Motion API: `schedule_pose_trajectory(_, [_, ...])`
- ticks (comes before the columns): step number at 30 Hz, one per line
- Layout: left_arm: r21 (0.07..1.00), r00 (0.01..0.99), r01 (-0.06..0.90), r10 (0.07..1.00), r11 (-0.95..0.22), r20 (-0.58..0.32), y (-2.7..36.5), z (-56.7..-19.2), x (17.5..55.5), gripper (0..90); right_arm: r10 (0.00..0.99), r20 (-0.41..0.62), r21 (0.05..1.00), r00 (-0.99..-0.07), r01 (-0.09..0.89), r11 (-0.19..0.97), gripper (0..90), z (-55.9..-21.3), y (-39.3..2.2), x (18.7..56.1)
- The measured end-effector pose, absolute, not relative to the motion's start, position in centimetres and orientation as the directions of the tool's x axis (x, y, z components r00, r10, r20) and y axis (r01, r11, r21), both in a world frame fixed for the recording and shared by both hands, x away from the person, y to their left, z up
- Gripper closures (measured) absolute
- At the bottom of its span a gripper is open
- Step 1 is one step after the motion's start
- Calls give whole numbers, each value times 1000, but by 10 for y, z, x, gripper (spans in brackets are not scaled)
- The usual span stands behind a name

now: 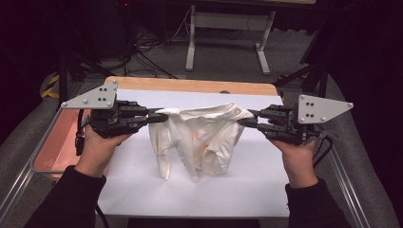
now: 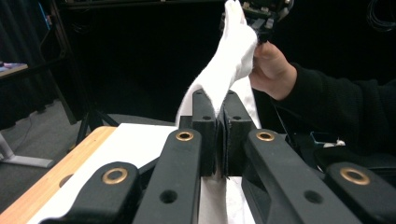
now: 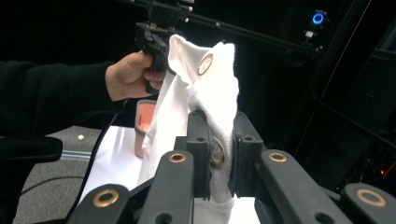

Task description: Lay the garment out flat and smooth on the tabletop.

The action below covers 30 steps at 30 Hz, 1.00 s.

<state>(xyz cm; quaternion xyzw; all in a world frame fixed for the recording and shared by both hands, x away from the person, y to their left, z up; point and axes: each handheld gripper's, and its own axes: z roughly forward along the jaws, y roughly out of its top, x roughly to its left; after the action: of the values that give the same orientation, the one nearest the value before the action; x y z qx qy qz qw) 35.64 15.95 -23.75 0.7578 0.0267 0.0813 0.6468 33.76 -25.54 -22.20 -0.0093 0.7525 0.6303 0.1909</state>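
- A small white cloth garment with orange stains (image 1: 199, 137) is held up over the middle of the white-covered tabletop (image 1: 256, 185).
- Its two ends are clamped tight by the left gripper (image 1: 159, 117) and right gripper (image 1: 246, 119).

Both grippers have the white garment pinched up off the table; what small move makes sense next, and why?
Probably a slight further lift. The left gripper and right gripper each clamp an upper corner of the white garment, which hangs bunched between them, its lower ends apparently touching the white sheet. Raising it should let it hang free.
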Motion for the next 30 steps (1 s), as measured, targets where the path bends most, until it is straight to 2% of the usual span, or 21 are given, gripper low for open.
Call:
schedule_pose_trajectory(12, [980,989,-80,107,-182,101,158,-233,345,871,214,-341,925,-915,-286,250,804,-208,-272,322])
schedule_pose_trajectory(25, [981,993,-55,93,-184,73,160,-237,347,874,208,-277,944,-938,-225,243,801,-226,-281,326])
schedule_pose_trajectory(30, [980,993,-72,82,-188,88,159,-235,342,874,202,-295,938,-934,-242,250,798,-222,-284,321])
